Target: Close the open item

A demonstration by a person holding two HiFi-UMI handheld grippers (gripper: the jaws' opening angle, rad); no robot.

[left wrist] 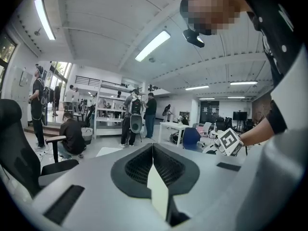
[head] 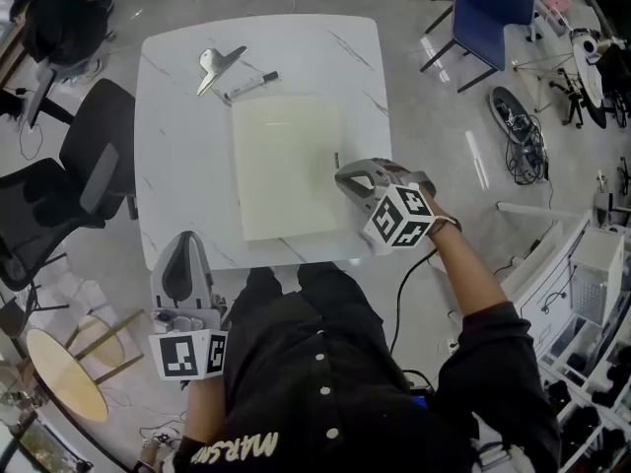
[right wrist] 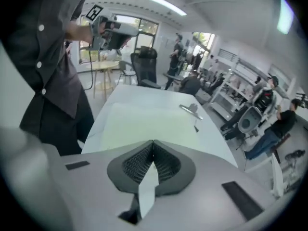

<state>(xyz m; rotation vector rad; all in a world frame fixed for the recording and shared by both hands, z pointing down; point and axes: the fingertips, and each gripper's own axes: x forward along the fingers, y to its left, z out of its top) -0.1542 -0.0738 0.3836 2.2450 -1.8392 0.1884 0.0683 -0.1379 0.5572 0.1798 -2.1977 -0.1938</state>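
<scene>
A white marker (head: 251, 87) with dark ends lies at the table's far left, beside a silver metal clip-like tool (head: 219, 64). From the right gripper view the tool (right wrist: 191, 109) and the marker (right wrist: 196, 128) are small and far off. Whether the marker's cap is on is too small to tell. My right gripper (head: 338, 177) rests at the right edge of a pale yellow-green mat (head: 288, 166), with its jaws shut and nothing between them (right wrist: 153, 142). My left gripper (head: 185, 238) hangs off the table's front left corner, tilted up toward the room and shut on nothing (left wrist: 153, 146).
The white table (head: 177, 146) bears the mat in its middle. Black office chairs (head: 84, 175) stand to the left and a blue chair (head: 493, 8) at the far right. A small round wooden table (head: 64, 372) sits at the lower left. People stand in the room behind.
</scene>
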